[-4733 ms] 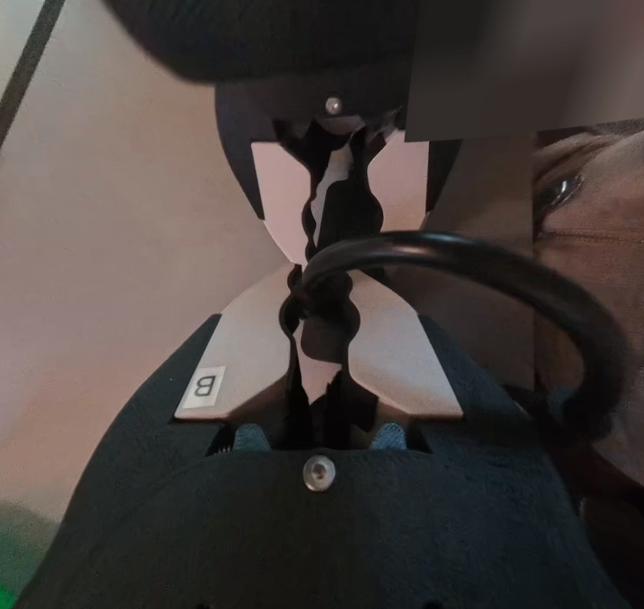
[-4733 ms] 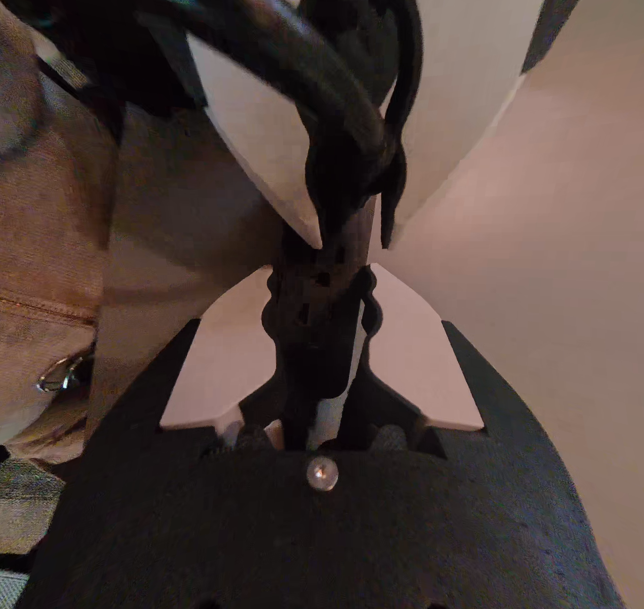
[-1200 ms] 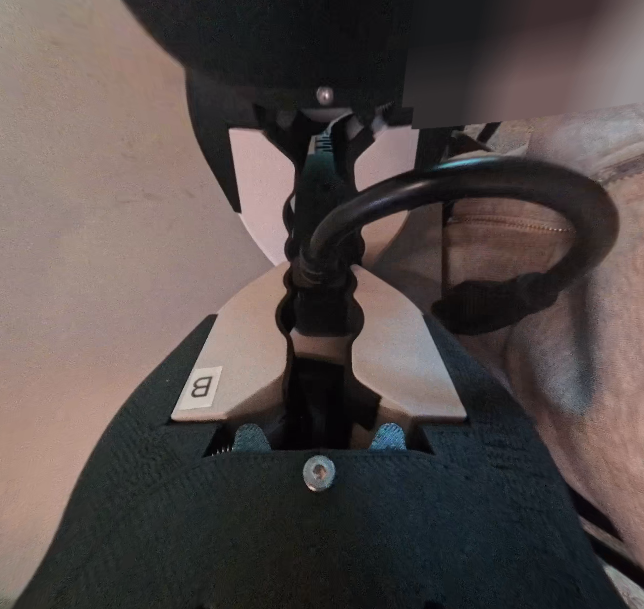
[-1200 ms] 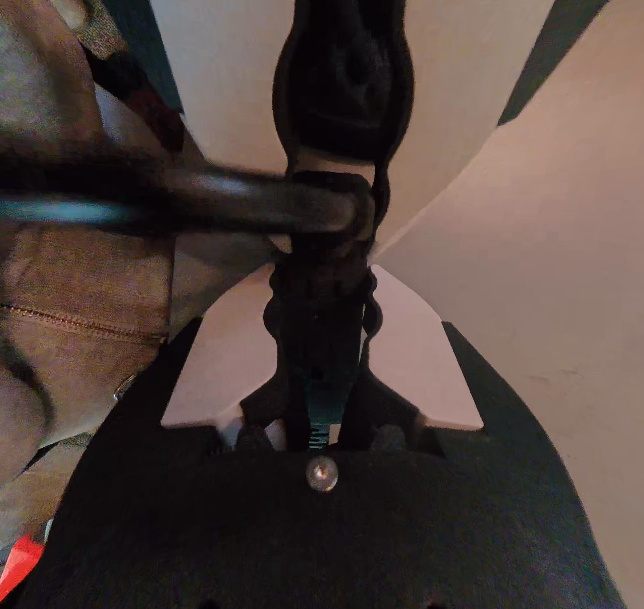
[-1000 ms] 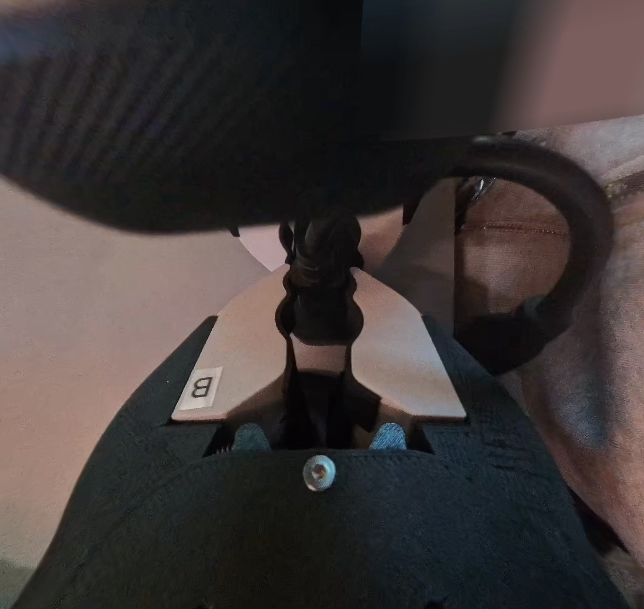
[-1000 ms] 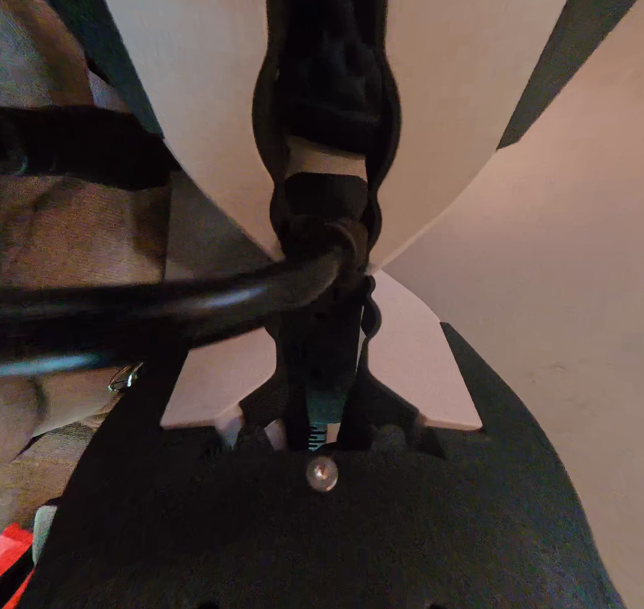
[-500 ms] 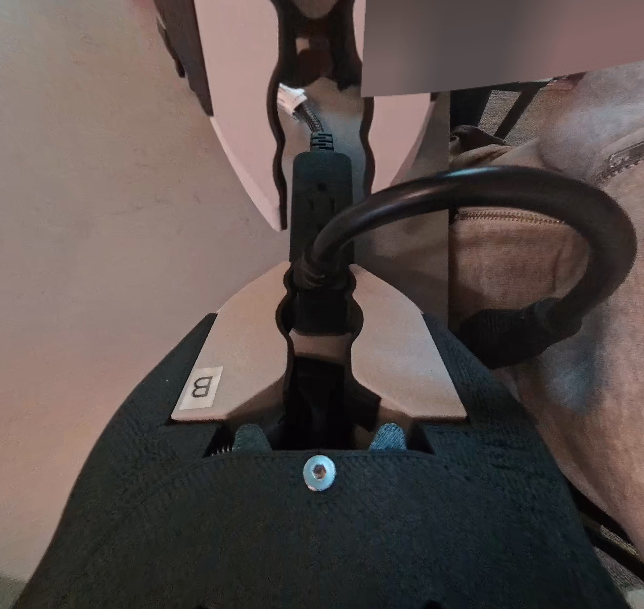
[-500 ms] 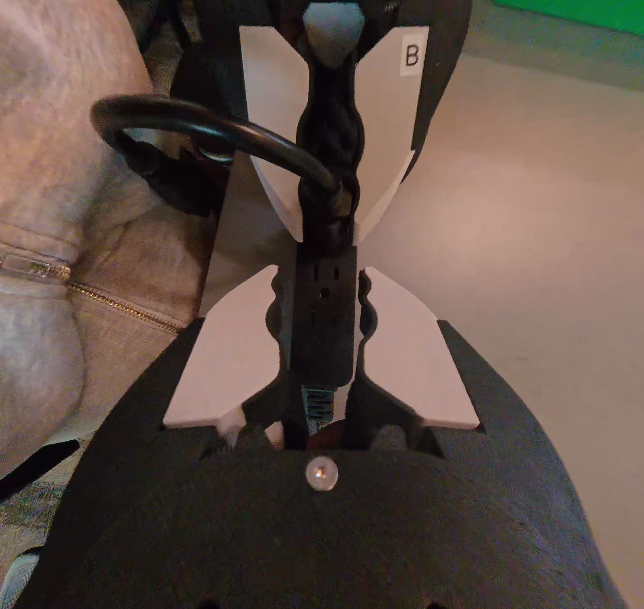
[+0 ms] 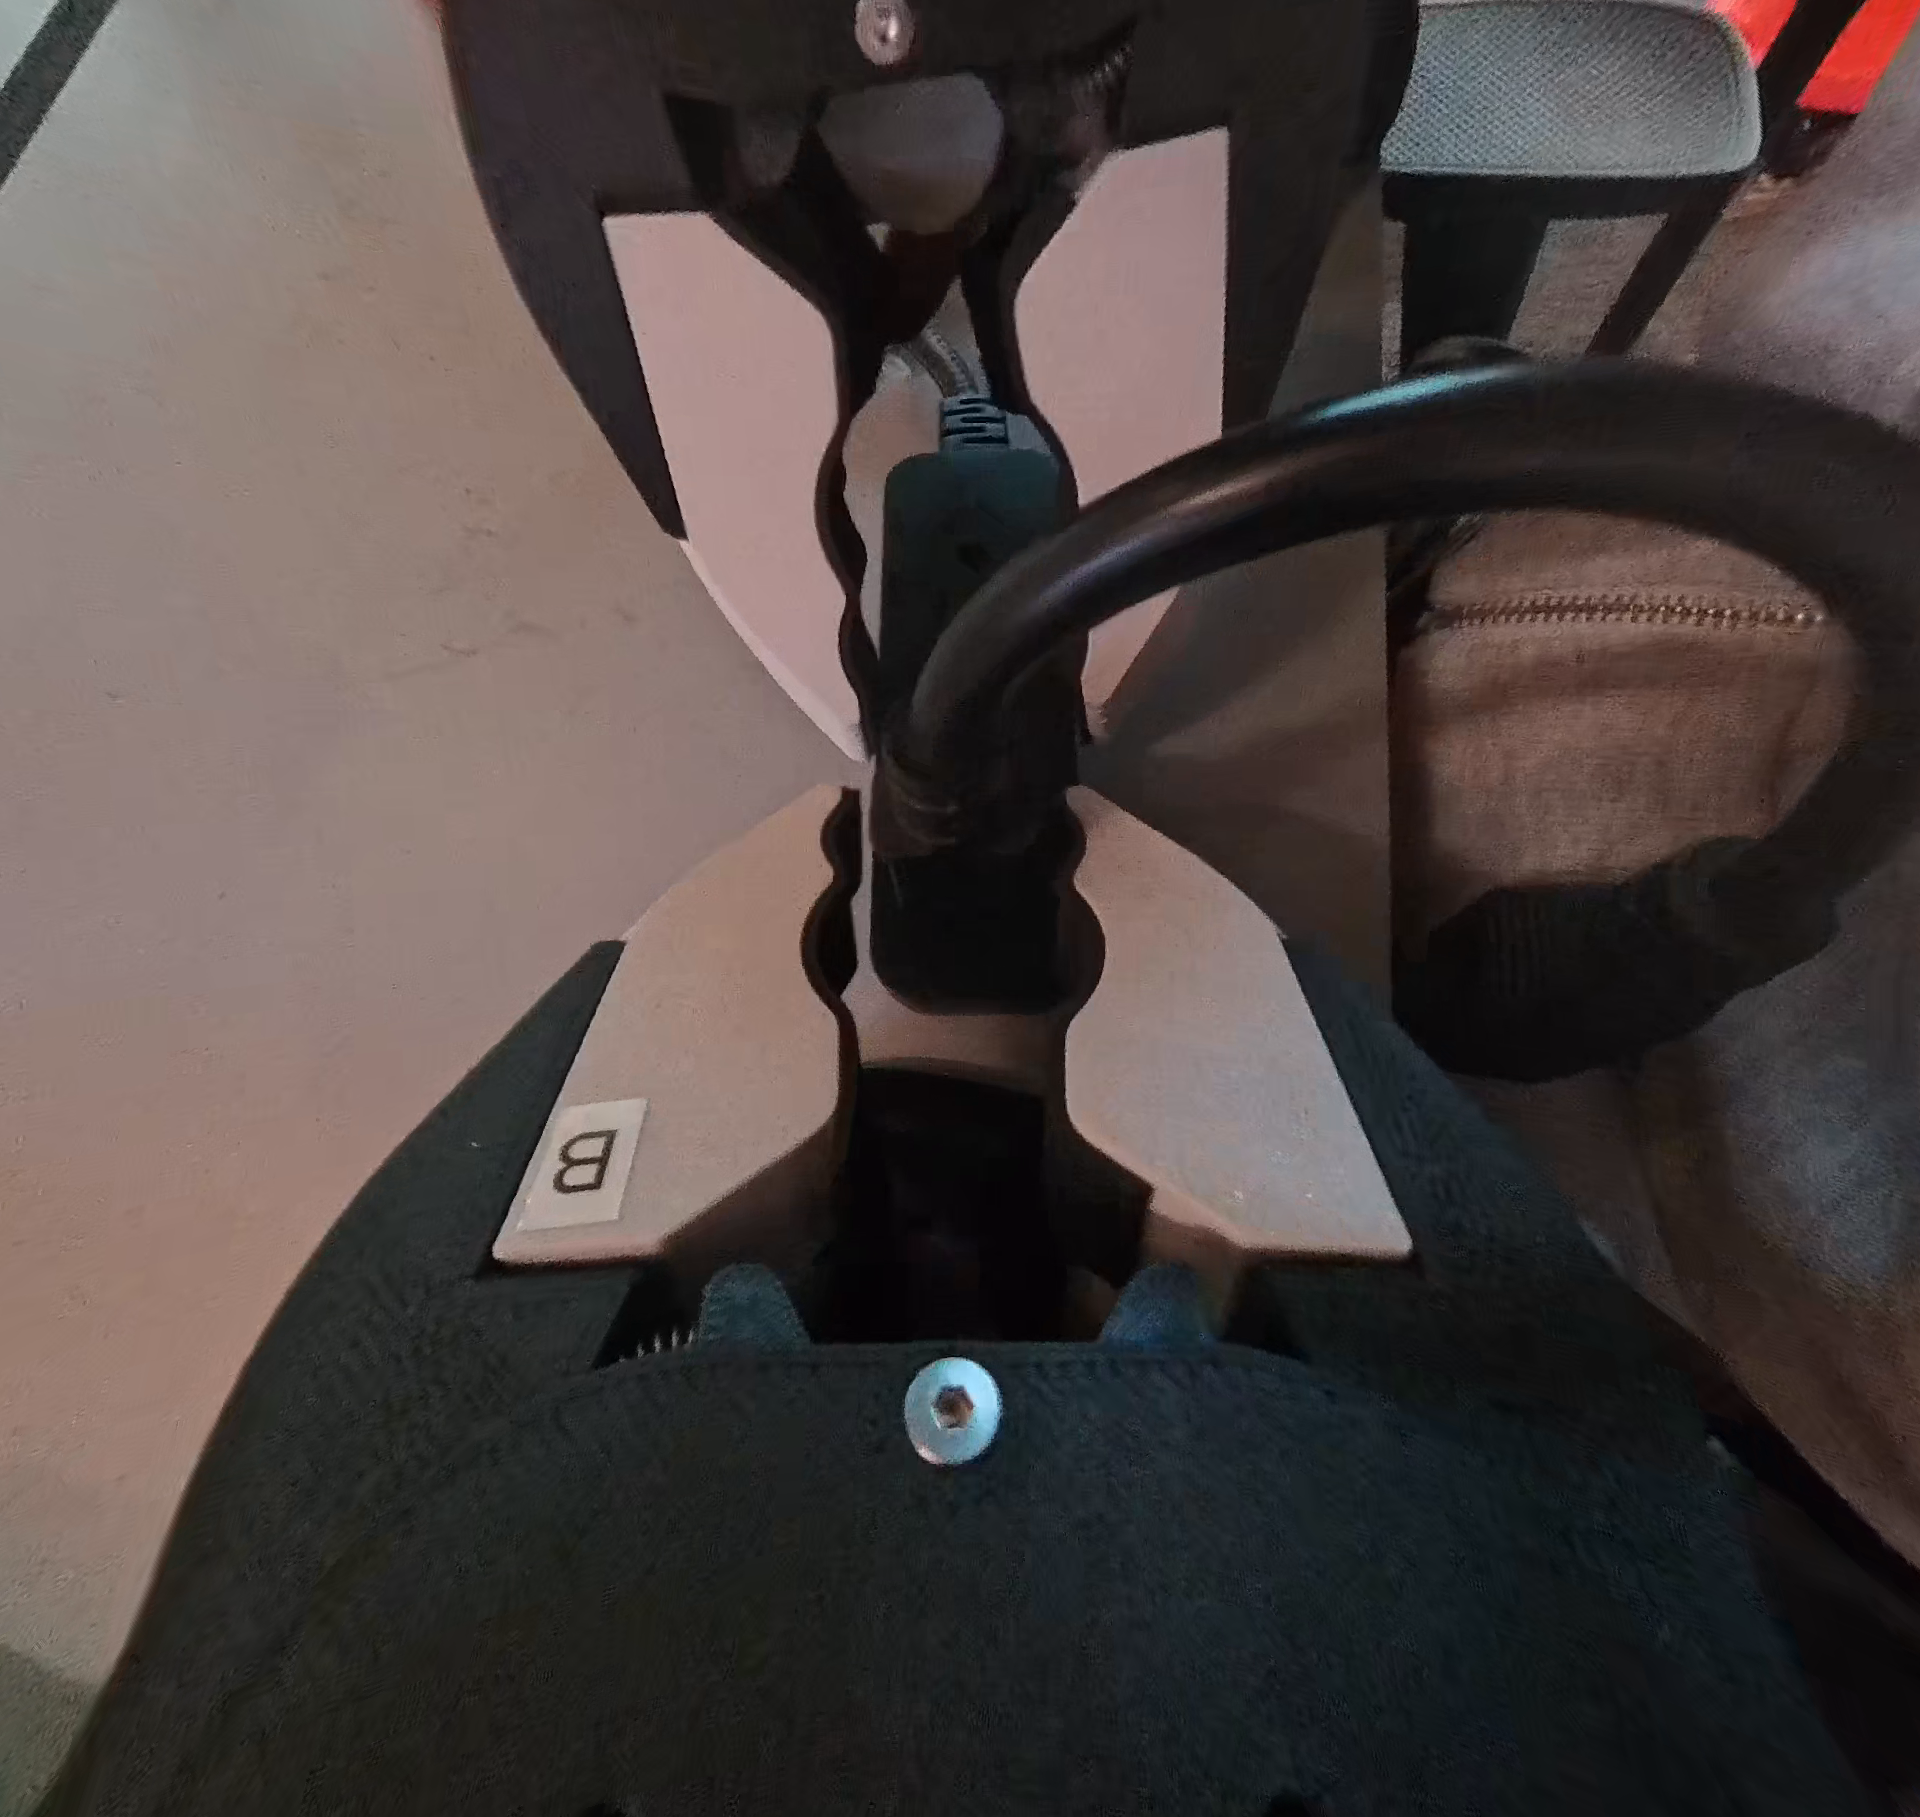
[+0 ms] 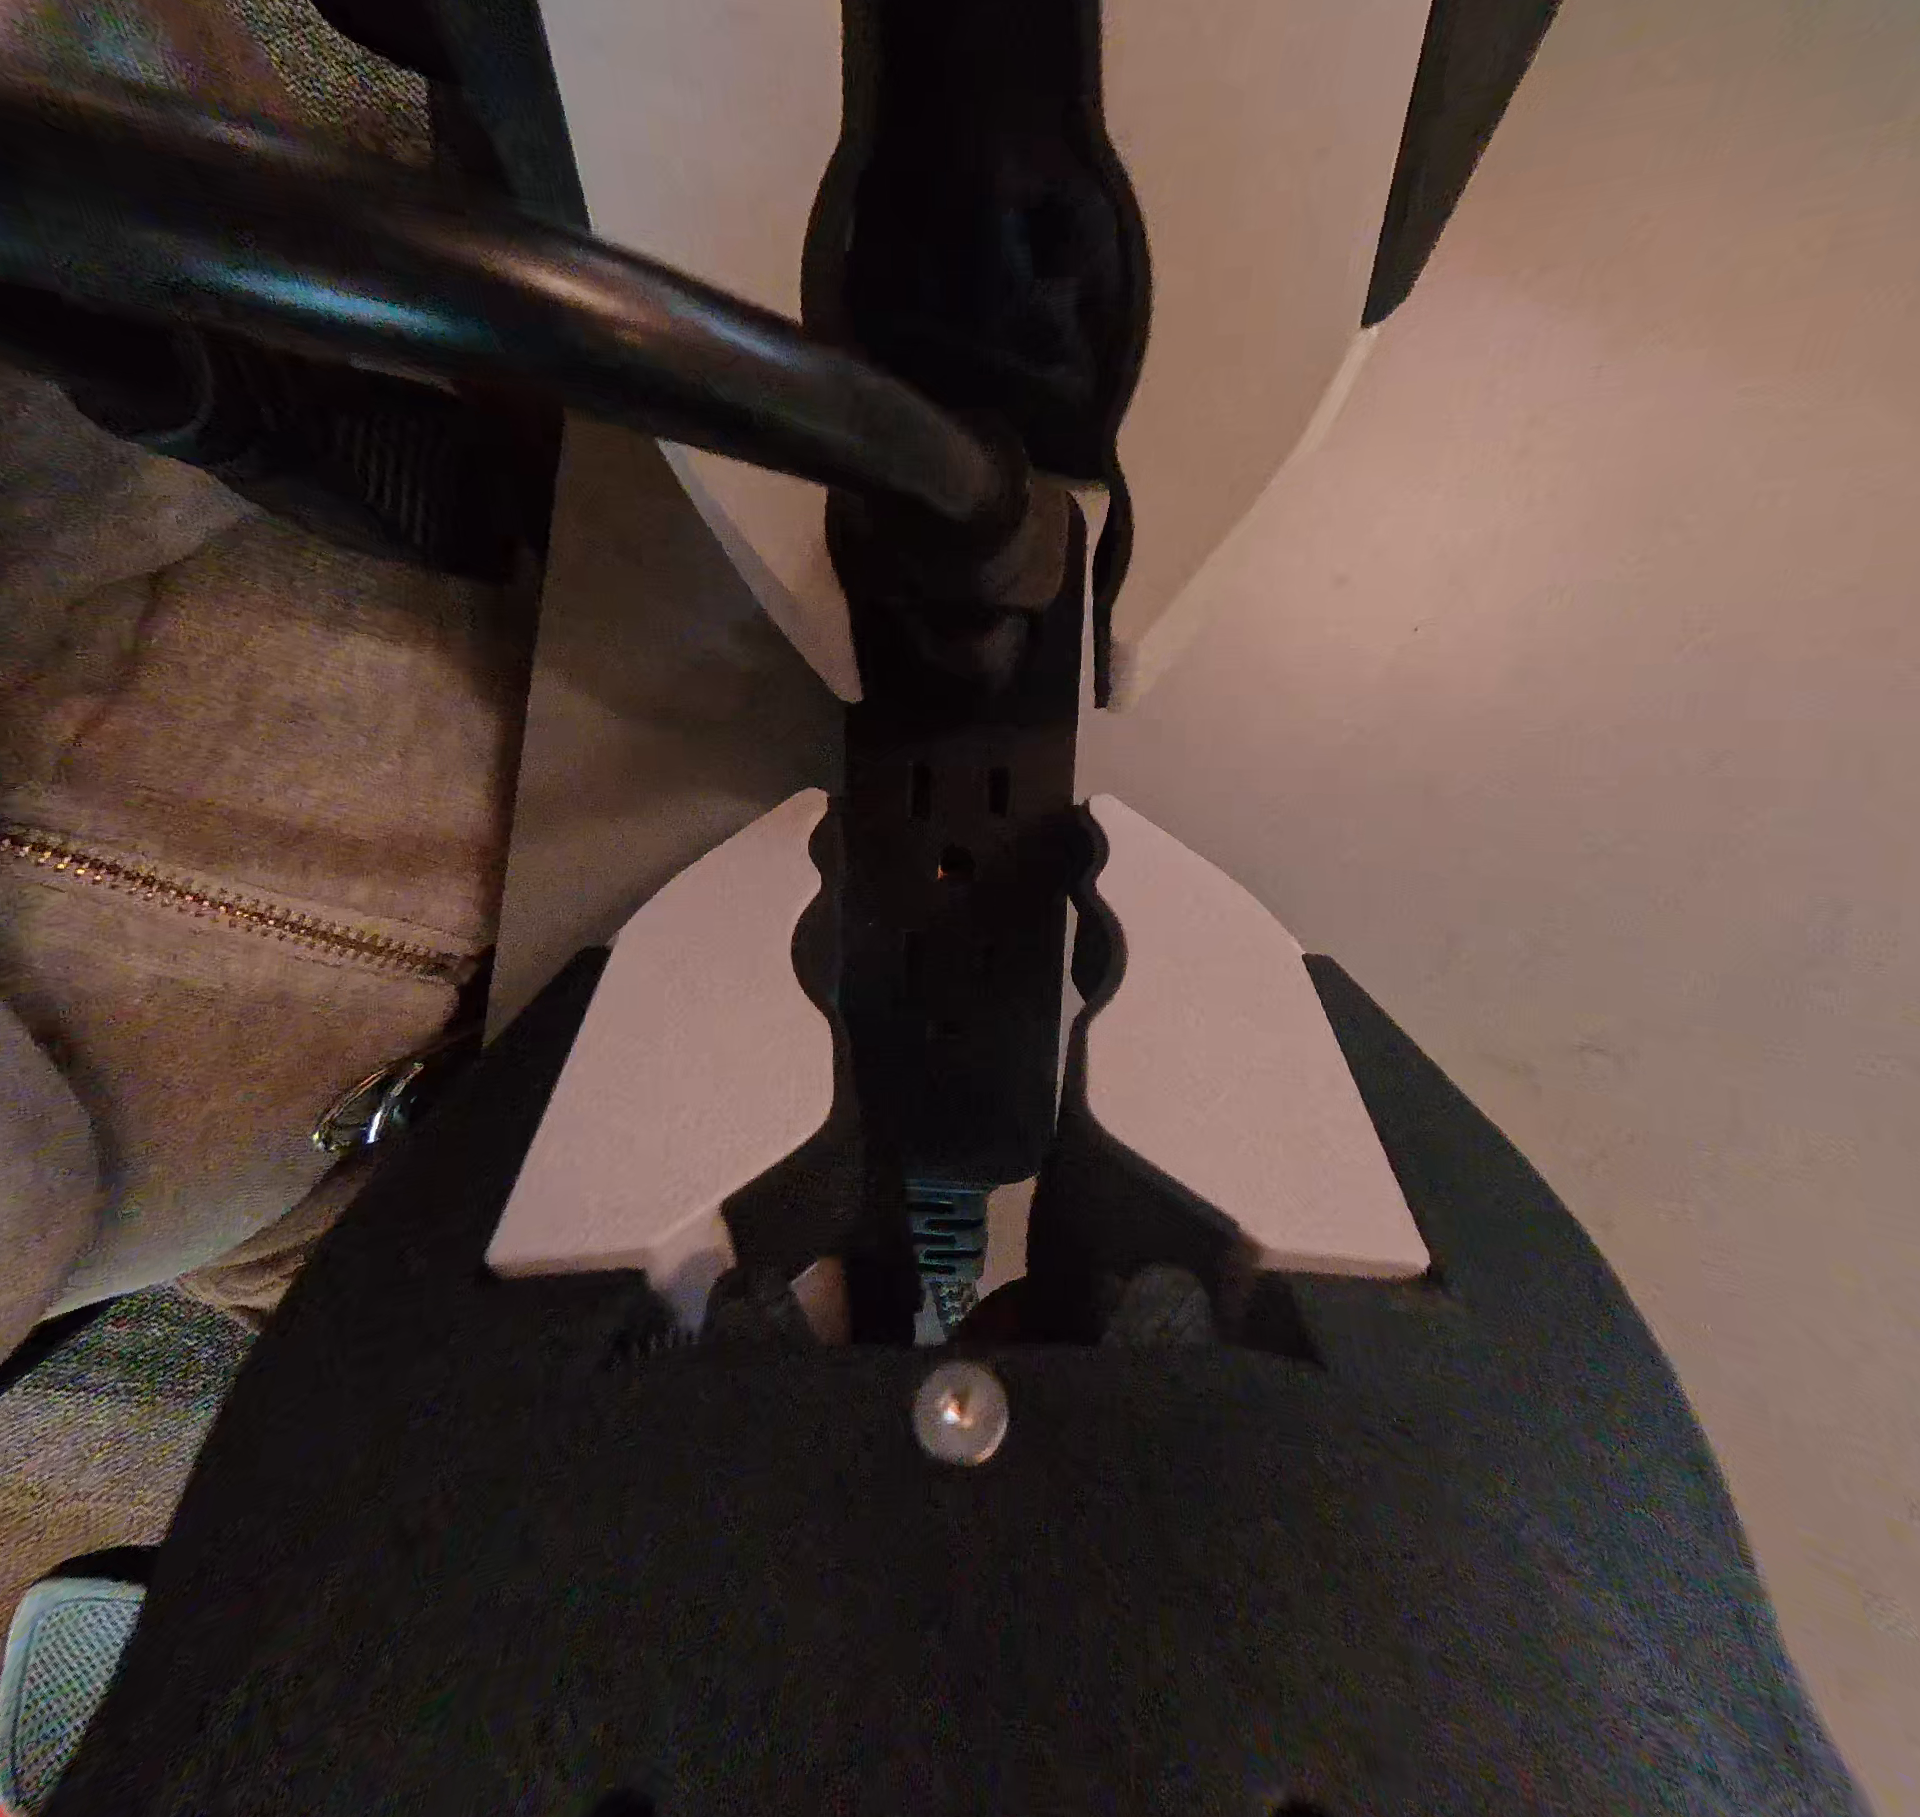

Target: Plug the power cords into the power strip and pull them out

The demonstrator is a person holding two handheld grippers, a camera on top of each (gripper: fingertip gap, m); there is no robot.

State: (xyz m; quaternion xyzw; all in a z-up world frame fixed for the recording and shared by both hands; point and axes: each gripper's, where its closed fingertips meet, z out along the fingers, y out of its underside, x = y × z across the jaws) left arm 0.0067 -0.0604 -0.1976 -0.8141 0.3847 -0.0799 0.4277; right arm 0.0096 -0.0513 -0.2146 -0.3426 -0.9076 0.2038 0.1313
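Left gripper point(image 9: 961, 832) jaws clamped on black plug point(image 9: 961, 926), cord point(image 9: 1351, 458) looping right. Right gripper point(image 10: 961, 811) jaws squeezing black power strip point(image 10: 956, 936); plug seated in strip, grippers nose to nose.

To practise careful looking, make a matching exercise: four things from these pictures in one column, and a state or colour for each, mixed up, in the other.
1 left gripper
2 right gripper
3 cord
4 chair seat

A grey
B shut on the power strip
C bent in a loop
D shut on the plug

Pairs: 1-D, 2-B, 3-C, 4-A
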